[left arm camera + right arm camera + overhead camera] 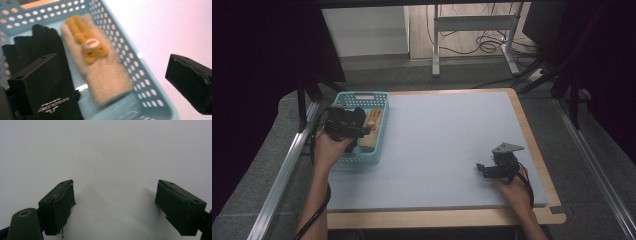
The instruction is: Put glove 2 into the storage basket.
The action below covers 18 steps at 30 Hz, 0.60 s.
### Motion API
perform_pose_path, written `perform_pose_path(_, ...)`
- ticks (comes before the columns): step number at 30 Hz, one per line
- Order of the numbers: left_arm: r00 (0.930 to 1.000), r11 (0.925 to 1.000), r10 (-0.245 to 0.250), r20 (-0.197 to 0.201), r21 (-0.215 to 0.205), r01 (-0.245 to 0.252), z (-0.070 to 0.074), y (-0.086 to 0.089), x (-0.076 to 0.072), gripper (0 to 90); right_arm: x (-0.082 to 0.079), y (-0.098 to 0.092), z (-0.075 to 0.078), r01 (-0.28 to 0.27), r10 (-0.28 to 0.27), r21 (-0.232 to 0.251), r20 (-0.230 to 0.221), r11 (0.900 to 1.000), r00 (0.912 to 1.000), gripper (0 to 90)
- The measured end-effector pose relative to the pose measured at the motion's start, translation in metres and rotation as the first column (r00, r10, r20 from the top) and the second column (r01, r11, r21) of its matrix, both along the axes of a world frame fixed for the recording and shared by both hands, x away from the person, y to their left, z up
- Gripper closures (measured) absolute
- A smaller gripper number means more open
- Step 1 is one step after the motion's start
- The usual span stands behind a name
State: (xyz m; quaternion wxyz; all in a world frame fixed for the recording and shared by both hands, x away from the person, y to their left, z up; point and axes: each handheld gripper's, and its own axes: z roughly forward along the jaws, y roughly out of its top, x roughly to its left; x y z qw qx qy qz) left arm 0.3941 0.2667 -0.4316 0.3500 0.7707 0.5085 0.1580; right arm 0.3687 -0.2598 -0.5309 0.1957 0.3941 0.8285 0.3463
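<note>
Two gloves in the blue basket

At left of the high view, the left gripper hangs wide open and empty over the basket; a beige glove lies beside a black glove. The right gripper, lower right, is open, holding nothing.

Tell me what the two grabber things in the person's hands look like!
Both are black. The left gripper has two blocky jaws and a black cable trailing down the bare forearm. The right gripper has a grey three-cornered plate on top, worn dark jaw pads with screw holes, and a cable too. No sleeves show.
</note>
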Motion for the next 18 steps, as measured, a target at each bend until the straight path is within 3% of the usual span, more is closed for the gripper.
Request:
perform_pose_path(6, 0.9985, 0.9988, -0.049, 0.022, -0.007, 0.049, 0.004, -0.016, -0.009, 0.0, 0.0, 0.0, 0.0, 0.0, 0.0, 0.0, 0.0, 1.0, 1.0, 15.4)
perform_pose_path(18, 0.9902, 0.9921, -0.124, 0.065, 0.024, 0.123, 0.003, -0.048, -0.02, 0.0, 0.0, 0.0, 0.0, 0.001, -0.001, 0.001, -0.001, 1.0, 1.0, 15.4)
